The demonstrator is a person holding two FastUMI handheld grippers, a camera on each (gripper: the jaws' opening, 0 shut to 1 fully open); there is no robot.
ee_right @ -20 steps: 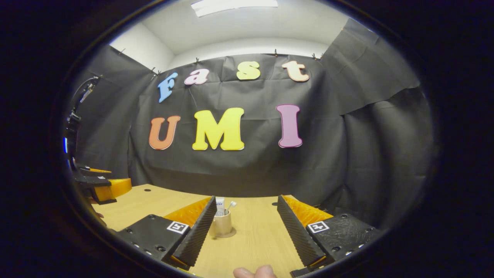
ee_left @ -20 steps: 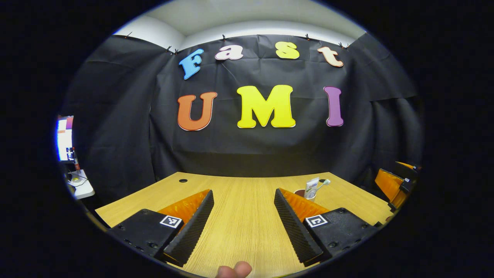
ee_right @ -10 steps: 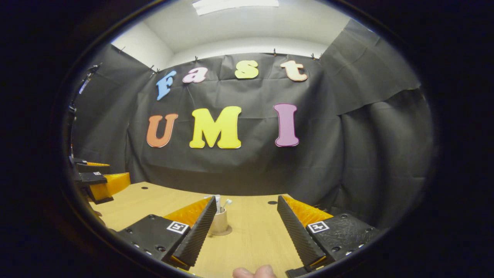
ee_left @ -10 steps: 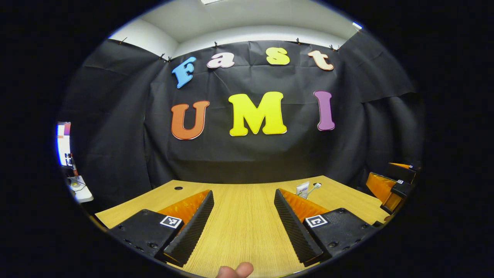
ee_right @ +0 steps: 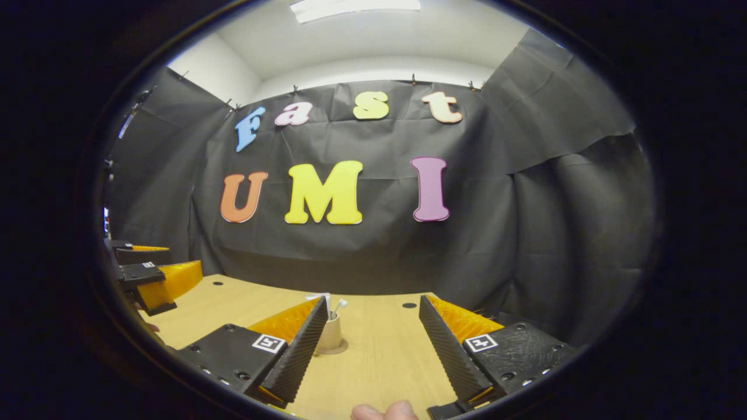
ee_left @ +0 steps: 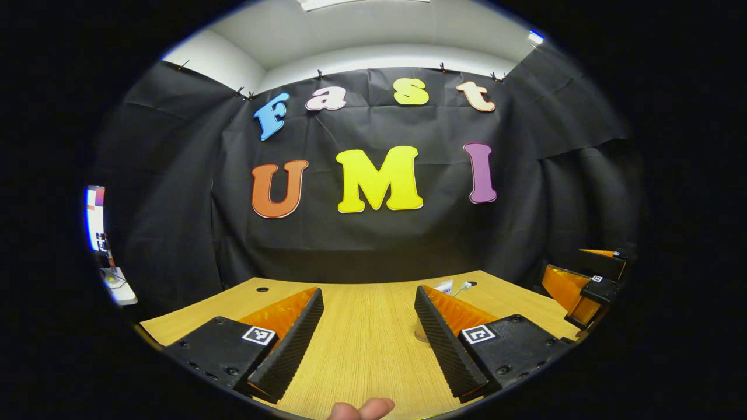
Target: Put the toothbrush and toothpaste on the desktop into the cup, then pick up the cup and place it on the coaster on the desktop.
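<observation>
Right claw: right claw [ee_right: 367, 344] spread wide, nothing between its fingers; a fingertip of the holding hand [ee_right: 385, 411] shows at the bottom edge.
Left claw: left claw [ee_left: 369, 338] likewise spread, gripping nothing. In the right gripper view it sits at the far left over the table edge.
Cup: small tan cylindrical cup [ee_right: 331, 333] upright, partly behind the right claw's left finger, clear of both claws. In the left gripper view only its base edge peeks past the left claw's right finger.
Toothpaste: white toothpaste tube [ee_right: 325, 300] stands in the cup, top poking above the rim.
Toothbrush: white toothbrush [ee_right: 338, 304] also in the cup, head up, leaning right.
Coaster: flat round tan coaster [ee_right: 334, 350] lies under the cup; cup sits on it.
Table: light wood-grain table [ee_right: 385, 350] carries the lot; two dark cable holes near its back edge.
Change: over the last second both claws backed away. The cup shrank in the right gripper view, and in the left gripper view it slid almost fully behind the finger. Neither claw changed its opening.
Meaning: my read is that the end layout is met, with brush and paste in the cup and the cup on the coaster. The pull-back looks like a retreat, not an approach.
</observation>
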